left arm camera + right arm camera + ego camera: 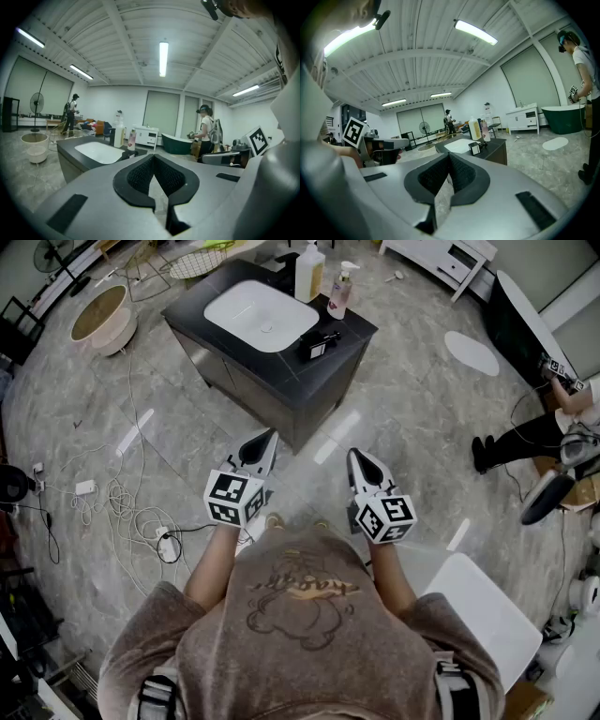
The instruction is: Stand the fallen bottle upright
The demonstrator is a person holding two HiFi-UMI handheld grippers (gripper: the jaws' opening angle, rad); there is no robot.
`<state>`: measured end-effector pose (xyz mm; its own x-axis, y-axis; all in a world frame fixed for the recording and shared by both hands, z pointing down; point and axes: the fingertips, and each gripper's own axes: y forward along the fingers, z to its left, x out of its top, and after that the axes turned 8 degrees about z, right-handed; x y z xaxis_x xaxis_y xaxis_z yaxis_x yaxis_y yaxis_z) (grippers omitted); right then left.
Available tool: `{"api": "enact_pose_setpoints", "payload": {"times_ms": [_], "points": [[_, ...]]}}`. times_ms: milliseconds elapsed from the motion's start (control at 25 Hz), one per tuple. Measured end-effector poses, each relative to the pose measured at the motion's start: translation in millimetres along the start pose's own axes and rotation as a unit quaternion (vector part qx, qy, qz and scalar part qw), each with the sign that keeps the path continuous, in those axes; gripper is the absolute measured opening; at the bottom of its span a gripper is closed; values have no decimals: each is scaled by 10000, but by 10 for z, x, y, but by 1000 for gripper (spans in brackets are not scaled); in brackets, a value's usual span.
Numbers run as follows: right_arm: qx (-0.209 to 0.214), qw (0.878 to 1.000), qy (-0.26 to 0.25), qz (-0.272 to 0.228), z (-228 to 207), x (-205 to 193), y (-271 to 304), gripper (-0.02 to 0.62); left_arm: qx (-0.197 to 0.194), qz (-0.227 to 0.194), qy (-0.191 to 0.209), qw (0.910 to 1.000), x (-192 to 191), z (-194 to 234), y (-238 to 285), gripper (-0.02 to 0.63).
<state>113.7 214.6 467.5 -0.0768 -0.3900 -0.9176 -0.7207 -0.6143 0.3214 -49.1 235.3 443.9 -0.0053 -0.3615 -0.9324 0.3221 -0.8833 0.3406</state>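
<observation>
A dark vanity cabinet (pixel 281 371) with a white sink (pixel 261 315) stands ahead of me on the floor. At its far edge a large pale yellow bottle (pixel 309 273) and a smaller pink pump bottle (pixel 340 292) both stand upright. Beside them on the top lies a small black box (pixel 319 345). My left gripper (pixel 263 442) and right gripper (pixel 360 461) are held side by side short of the cabinet, both shut and holding nothing. The same bottles show in the left gripper view (pixel 120 135) and the right gripper view (pixel 475 129).
A pale round tub (pixel 101 317) sits on the floor at the far left, and loose cables (pixel 122 502) lie at the left. A white oval mat (pixel 472 352) and a seated person (pixel 539 432) are at the right. A white board (pixel 478 615) is at my lower right.
</observation>
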Motion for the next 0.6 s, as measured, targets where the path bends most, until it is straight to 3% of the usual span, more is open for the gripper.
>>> {"api": "enact_pose_setpoints", "payload": {"times_ms": [240,600], "points": [[-35,10000,-72,-24,30,21,52,0,-9,-22,-68,10000,-49,50,-21,18],[-260,9995,55,-149,128,-20,121,0,-357,-23,142,9993,-29,144,-65,18]]}}
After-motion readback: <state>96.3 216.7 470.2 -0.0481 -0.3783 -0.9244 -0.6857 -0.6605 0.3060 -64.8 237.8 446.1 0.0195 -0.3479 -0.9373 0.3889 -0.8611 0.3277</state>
